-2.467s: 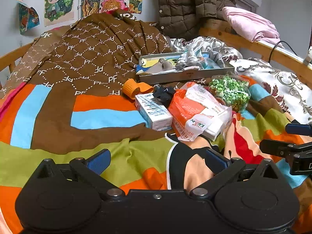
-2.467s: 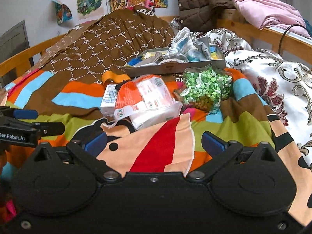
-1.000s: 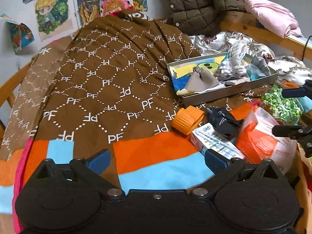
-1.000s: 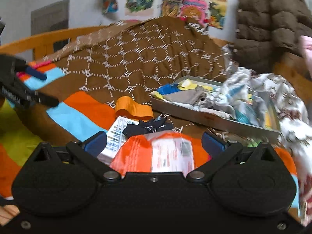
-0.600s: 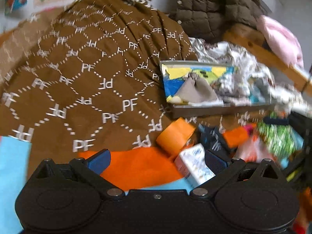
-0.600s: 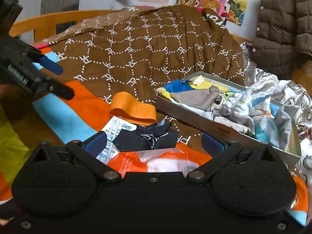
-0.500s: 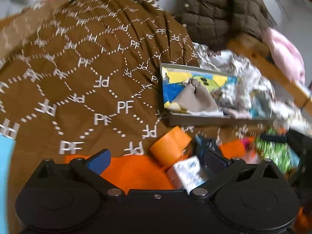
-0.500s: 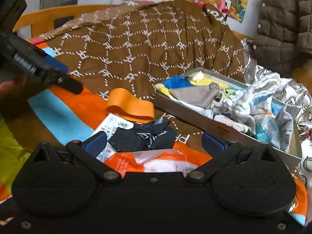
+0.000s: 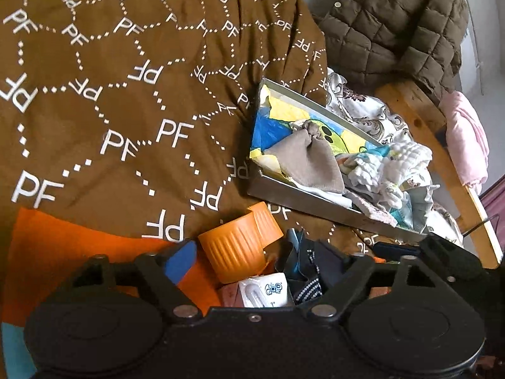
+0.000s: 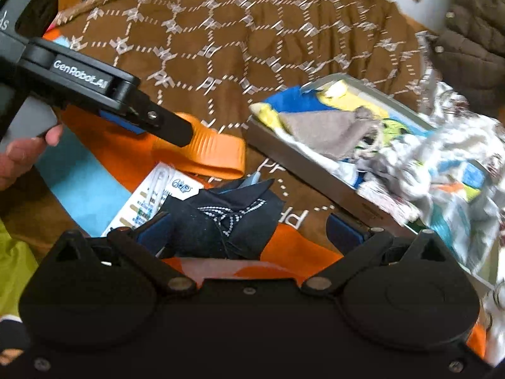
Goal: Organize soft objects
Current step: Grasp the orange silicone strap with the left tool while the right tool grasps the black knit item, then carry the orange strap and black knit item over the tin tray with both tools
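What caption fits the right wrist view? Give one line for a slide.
Left hand-held gripper closing around an orange band while the right one straddles a dark cloth beside the tray.

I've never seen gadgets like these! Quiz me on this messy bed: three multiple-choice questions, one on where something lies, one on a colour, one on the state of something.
1. Where does the grey cloth lie?
A. in the tray
B. on the tissue pack
C. on the quilted jacket

2. What colour is the ribbed band nearest the left hand-held gripper?
A. green
B. orange
C. pink

3. How does the dark cloth stand to the right hand-held gripper?
A. clamped tight
B. between open fingers
C. far out of reach

Answers: 1 A, it rests among other cloths inside the tray. 2 B, plainly orange in both views. 3 B, the blue fingers stand wide on either side.
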The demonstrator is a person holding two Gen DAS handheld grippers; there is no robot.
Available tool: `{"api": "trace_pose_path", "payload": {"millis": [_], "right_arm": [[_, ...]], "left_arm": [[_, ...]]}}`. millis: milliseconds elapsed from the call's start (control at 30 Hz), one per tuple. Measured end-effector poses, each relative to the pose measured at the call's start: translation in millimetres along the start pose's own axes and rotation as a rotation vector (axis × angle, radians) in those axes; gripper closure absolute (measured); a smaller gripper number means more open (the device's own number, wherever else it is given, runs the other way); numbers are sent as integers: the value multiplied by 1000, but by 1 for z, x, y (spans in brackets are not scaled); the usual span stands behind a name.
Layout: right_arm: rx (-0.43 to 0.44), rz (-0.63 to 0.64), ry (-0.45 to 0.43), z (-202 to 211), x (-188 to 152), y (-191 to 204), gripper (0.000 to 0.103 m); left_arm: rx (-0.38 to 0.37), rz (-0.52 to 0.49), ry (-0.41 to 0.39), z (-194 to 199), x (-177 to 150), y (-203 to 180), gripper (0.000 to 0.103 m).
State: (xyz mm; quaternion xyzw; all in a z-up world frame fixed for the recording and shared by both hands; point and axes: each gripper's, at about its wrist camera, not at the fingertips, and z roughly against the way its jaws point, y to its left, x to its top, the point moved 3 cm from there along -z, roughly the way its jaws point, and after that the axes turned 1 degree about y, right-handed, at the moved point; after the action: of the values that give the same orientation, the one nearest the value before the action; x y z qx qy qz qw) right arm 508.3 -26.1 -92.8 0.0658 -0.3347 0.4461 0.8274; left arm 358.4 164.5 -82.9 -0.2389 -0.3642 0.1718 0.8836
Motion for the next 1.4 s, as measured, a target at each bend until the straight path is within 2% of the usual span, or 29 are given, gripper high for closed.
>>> {"api": "trace_pose_path", "payload": {"millis": [133, 200, 267, 300, 367, 400, 600, 667, 867, 967, 1400], "right_arm": [[14, 17, 71, -18, 12, -2, 1], [16, 26, 115, -30, 18, -4, 10], [55, 14, 162, -40, 22, -5, 24], [63, 12, 179, -44, 21, -4, 27], [75, 18, 211, -52, 22, -4, 40], [75, 18, 219, -57, 22, -2, 42], [77, 4, 205, -58, 20, 2, 58], [75, -7, 194, -55, 21, 0, 70], [90, -48, 164, -46, 19, -5, 92], [79, -29, 131, -36, 18, -3, 98], [7, -9, -24, 27, 29, -16, 100]], "left_arm": [[-5, 24, 8, -5, 2, 7, 38], [4, 19, 10, -6, 2, 9, 46], [6, 19, 12, -8, 2, 11, 53], [11, 16, 12, -9, 3, 11, 57], [15, 12, 13, -11, 3, 13, 58], [13, 13, 13, -11, 3, 14, 60], [20, -6, 3, -17, 4, 14, 70], [25, -19, -3, -18, 4, 12, 73], [39, -99, -42, -18, 2, 2, 83], [38, -161, -71, -13, 1, -8, 85], [-5, -333, -203, 17, 6, -58, 87]]}}
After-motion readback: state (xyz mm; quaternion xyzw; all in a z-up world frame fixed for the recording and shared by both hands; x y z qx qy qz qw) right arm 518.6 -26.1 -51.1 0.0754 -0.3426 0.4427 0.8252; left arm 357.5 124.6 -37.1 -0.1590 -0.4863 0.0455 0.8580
